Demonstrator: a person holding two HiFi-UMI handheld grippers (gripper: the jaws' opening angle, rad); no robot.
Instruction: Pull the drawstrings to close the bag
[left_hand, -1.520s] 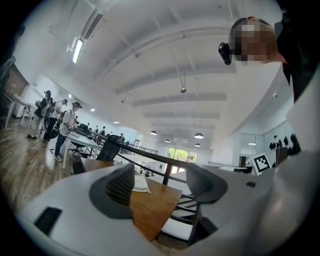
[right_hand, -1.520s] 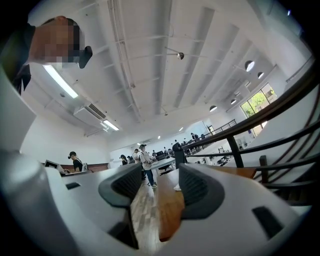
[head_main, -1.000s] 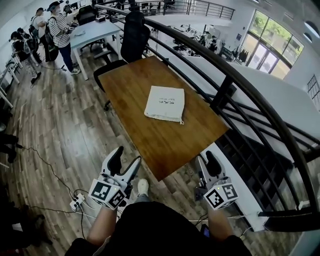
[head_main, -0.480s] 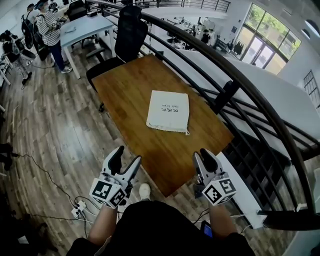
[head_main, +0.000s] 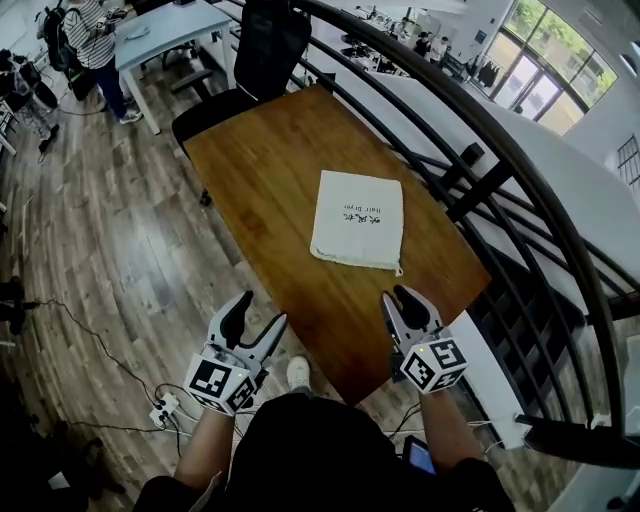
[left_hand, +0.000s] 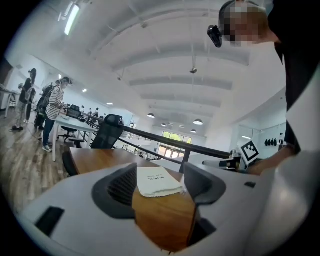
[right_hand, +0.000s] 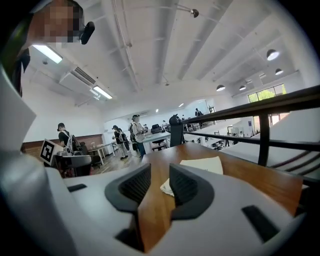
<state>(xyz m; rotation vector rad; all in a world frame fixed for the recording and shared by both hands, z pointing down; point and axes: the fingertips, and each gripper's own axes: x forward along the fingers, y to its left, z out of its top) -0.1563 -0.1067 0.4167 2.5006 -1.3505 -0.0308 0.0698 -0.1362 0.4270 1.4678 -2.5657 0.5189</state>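
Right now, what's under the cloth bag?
The cloth bag lies flat on the wooden table, with bare tabletop showing all round it. A drawstring end pokes out at its near corner. Anything beneath or inside it is covered by the fabric.

Bag (head_main: 358, 218) is reading as matt, off-white woven cloth, lightly creased. Table (head_main: 270, 170) is showing smooth brown wood with a soft sheen. Floor (head_main: 110, 230) planks are reflecting light, semi-gloss. Railing (head_main: 490, 178) is looking like dark, smooth metal. Left gripper (head_main: 260, 310) and right gripper (head_main: 397, 296) are showing matt pale plastic shells, with pads (left_hand: 122, 187) that are black and ribbed.
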